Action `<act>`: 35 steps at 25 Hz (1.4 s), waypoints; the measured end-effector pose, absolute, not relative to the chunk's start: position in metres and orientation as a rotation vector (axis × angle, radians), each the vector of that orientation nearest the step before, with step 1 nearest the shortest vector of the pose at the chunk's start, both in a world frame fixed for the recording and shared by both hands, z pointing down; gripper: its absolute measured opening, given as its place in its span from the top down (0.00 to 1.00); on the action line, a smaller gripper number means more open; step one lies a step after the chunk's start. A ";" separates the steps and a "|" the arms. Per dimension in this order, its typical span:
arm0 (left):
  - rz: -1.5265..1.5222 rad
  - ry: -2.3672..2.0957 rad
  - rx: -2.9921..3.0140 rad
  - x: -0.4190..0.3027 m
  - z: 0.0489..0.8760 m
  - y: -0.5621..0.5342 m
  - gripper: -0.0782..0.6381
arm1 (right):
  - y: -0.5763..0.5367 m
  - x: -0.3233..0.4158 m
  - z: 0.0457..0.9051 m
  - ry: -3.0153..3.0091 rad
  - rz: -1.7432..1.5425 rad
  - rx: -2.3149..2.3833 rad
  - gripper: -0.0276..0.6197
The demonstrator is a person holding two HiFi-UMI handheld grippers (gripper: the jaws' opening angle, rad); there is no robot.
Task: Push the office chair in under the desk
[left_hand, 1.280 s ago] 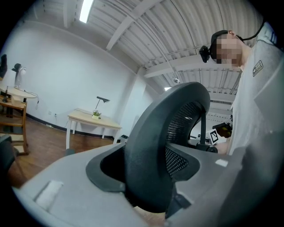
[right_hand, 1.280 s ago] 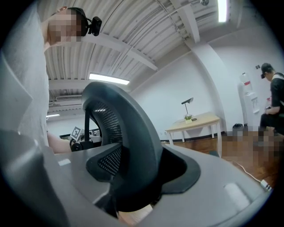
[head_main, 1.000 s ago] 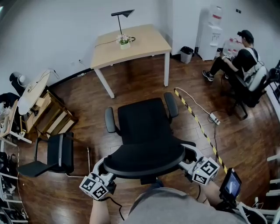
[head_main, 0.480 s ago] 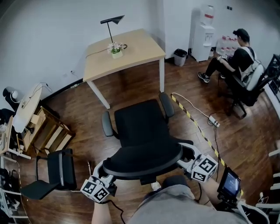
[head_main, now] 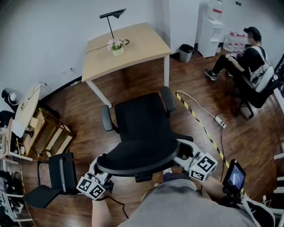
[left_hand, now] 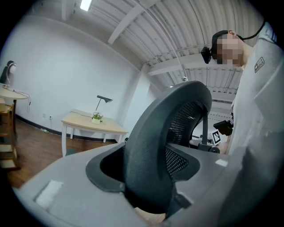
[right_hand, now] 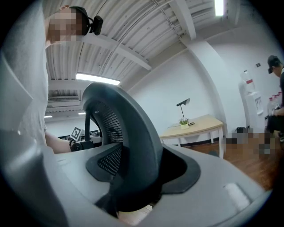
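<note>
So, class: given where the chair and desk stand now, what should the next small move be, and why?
Probably push the office chair straight ahead toward the desk. The left claw and right claw both clamp its backrest, and a stretch of floor separates it from the desk's open side.

Table: light wood top, white legs, by wall. On top: sm. potted plant, black desk lamp. Floor: dark wood planks. Directly on it: office chair near table, yellow-black strip, power strip, bin, 2nd black chair at left.
</note>
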State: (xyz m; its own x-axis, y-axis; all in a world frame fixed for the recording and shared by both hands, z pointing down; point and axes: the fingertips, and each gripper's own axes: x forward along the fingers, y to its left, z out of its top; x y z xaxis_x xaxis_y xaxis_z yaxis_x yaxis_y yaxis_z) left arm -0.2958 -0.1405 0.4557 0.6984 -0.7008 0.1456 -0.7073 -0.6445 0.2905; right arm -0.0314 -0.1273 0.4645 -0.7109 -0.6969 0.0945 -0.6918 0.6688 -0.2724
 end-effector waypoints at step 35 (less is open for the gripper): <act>0.023 -1.092 2.588 -0.310 0.458 -0.370 0.54 | -0.351 -0.045 0.466 2.829 -0.436 -1.204 0.55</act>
State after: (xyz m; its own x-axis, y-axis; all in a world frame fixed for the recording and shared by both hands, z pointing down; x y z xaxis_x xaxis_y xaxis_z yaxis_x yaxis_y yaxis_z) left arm -0.3098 -0.3700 0.4577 0.7060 -0.6939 0.1419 -0.6993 -0.6512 0.2948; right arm -0.0448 -0.3508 0.4657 -0.6990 -0.7110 0.0760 -0.7009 0.6602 -0.2700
